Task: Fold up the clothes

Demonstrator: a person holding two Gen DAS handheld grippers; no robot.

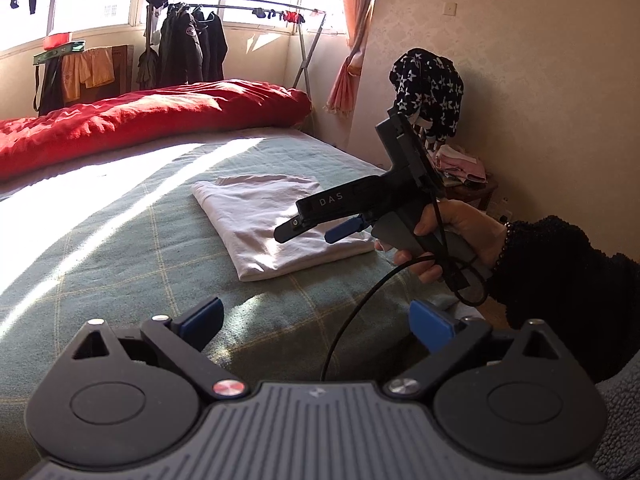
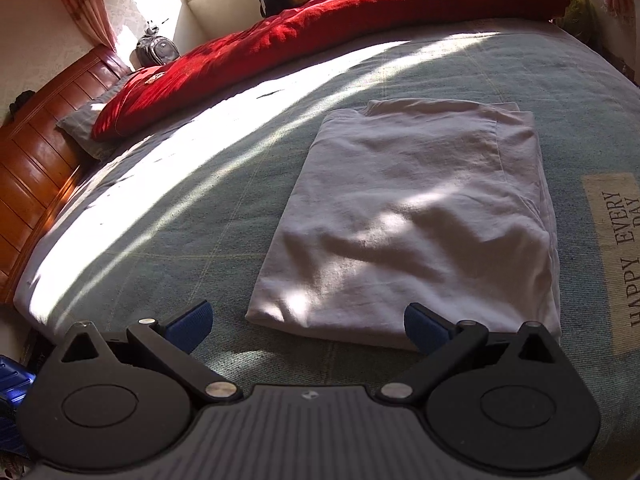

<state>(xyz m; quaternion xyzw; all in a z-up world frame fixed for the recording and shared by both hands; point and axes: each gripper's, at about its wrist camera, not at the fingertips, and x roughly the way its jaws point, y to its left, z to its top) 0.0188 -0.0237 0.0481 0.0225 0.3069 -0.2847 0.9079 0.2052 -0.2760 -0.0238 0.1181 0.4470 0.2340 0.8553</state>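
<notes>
A white garment (image 1: 276, 220) lies folded into a flat rectangle on the green checked bedspread (image 1: 120, 248). In the right wrist view the same folded garment (image 2: 416, 216) fills the middle, its near edge just beyond my right gripper (image 2: 308, 326), which is open and holds nothing. My left gripper (image 1: 316, 322) hovers open over the bedspread, short of the garment. The left wrist view also catches the right gripper (image 1: 316, 232) from the side, held by a hand (image 1: 444, 236) in a dark sleeve, above the garment's right edge.
A red quilt (image 1: 152, 116) is heaped along the far side of the bed. A wooden headboard (image 2: 36, 184) stands at the left. A clothes rack with dark jackets (image 1: 192, 48) is by the window. A star-patterned cloth (image 1: 432, 88) hangs by the wall at right.
</notes>
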